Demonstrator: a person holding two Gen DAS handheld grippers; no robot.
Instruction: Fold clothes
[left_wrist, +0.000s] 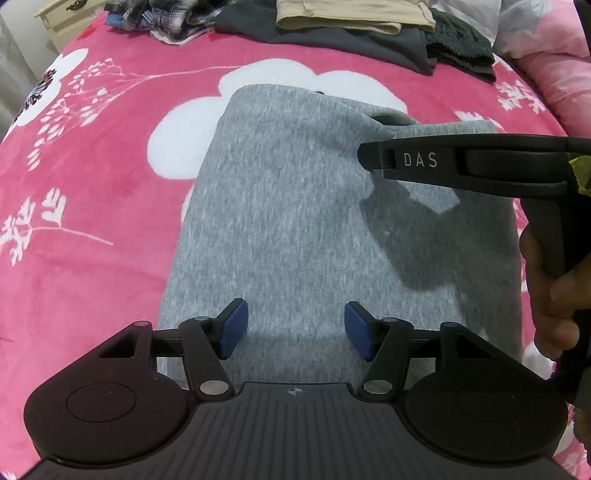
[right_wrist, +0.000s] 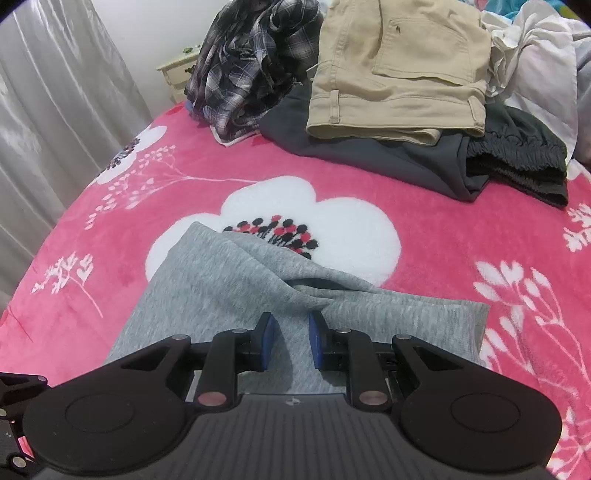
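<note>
A grey knit garment (left_wrist: 295, 206) lies lengthwise on the pink flowered blanket (left_wrist: 110, 155). My left gripper (left_wrist: 295, 328) hovers over its near end, open, with nothing between the blue pads (left_wrist: 232, 328). My right gripper (left_wrist: 367, 155) reaches in from the right, held by a hand (left_wrist: 554, 288), and its tip meets a gathered fold at the garment's far right corner. In the right wrist view the right gripper (right_wrist: 292, 332) has its fingers drawn close on the grey garment (right_wrist: 221, 280), with creases running into the tips.
At the far side of the bed, folded beige trousers (right_wrist: 399, 74) rest on dark grey clothes (right_wrist: 388, 158), with a crumpled plaid shirt (right_wrist: 251, 62) to their left. White bedding (right_wrist: 532, 55) is at the right. A cream nightstand (right_wrist: 177, 74) and a curtain (right_wrist: 55, 110) stand to the left.
</note>
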